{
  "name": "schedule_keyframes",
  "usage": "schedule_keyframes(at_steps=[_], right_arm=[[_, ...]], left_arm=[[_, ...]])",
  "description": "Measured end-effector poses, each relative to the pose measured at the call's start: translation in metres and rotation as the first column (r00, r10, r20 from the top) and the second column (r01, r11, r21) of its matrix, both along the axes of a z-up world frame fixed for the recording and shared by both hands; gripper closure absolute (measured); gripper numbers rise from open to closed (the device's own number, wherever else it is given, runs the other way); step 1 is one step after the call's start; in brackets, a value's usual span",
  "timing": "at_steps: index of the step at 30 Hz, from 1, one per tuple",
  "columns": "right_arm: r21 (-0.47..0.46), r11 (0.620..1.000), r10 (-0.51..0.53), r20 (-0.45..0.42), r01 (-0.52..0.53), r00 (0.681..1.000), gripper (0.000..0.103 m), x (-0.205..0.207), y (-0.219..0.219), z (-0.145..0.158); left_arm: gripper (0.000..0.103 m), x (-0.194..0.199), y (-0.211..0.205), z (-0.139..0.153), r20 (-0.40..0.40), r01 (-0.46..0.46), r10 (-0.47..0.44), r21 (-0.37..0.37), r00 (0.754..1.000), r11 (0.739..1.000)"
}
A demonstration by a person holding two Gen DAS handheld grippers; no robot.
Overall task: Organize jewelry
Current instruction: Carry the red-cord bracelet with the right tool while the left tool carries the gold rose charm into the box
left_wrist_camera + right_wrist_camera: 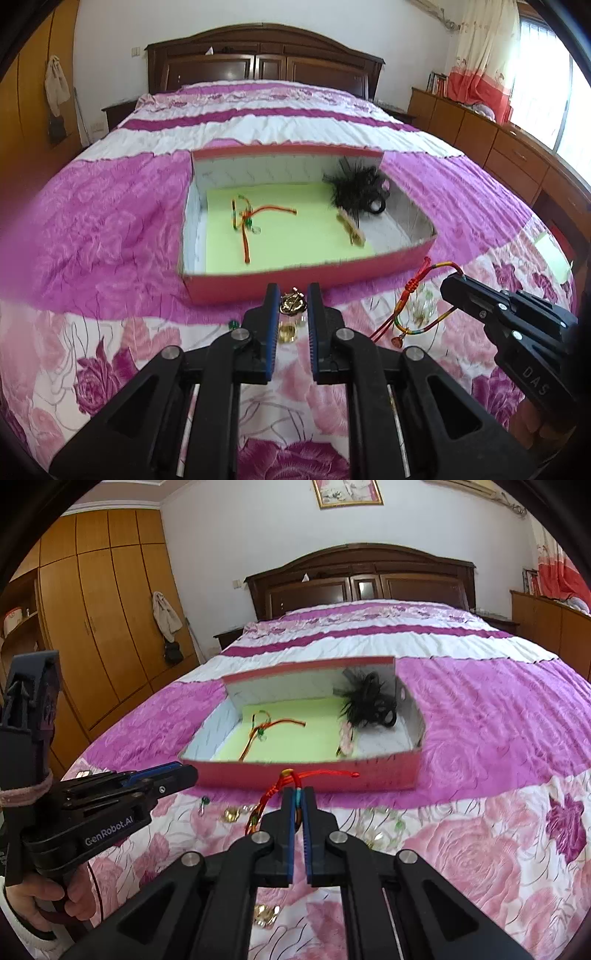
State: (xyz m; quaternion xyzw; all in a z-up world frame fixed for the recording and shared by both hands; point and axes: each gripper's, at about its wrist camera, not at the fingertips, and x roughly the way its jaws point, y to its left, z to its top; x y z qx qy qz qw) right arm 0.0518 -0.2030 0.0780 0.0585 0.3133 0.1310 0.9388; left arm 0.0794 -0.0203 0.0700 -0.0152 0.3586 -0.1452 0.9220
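A red box [258, 286] with a yellow-green liner lies on the bed; it also shows in the right wrist view [332, 775]. Inside are a red-orange cord bracelet [245, 218], a beige hair clip [351, 230] and a black feather hairpiece [360, 188]. My left gripper [291, 295] is shut on a gold brooch [292, 304], held just in front of the box. My right gripper [298, 794] is shut on a multicoloured cord bracelet [291, 777], which hangs from its fingertips [456, 284] to the right of the left gripper.
Small gold pieces [232, 814] and a green bead [204, 800] lie on the floral bedspread [110, 240] in front of the box. More gold pieces [266, 915] lie nearer. A wardrobe [99, 627] stands left, a headboard [264, 59] behind, a low cabinet [498, 140] right.
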Motion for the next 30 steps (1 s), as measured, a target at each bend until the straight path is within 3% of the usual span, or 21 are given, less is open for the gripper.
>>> schedule_keyframes(at_steps=[9, 18, 30], right_arm=[[0.003, 0.999, -0.036, 0.052, 0.035, 0.998, 0.098, 0.020, -0.009, 0.016], [-0.003, 0.998, -0.068, 0.081, 0.069, 0.994, 0.098, 0.055, -0.017, 0.023], [-0.048, 0.992, -0.116, 0.017, 0.117, 0.993, 0.098, 0.109, -0.031, -0.006]], left_arm=[[0.097, 0.022, -0.008, 0.018, 0.101, -0.017, 0.015, 0.010, 0.995, 1.000], [0.097, 0.049, -0.012, 0.017, 0.163, -0.046, 0.042, 0.021, 0.986, 0.999], [0.097, 0.099, -0.019, -0.013, 0.108, -0.074, 0.069, 0.044, 0.992, 0.996]])
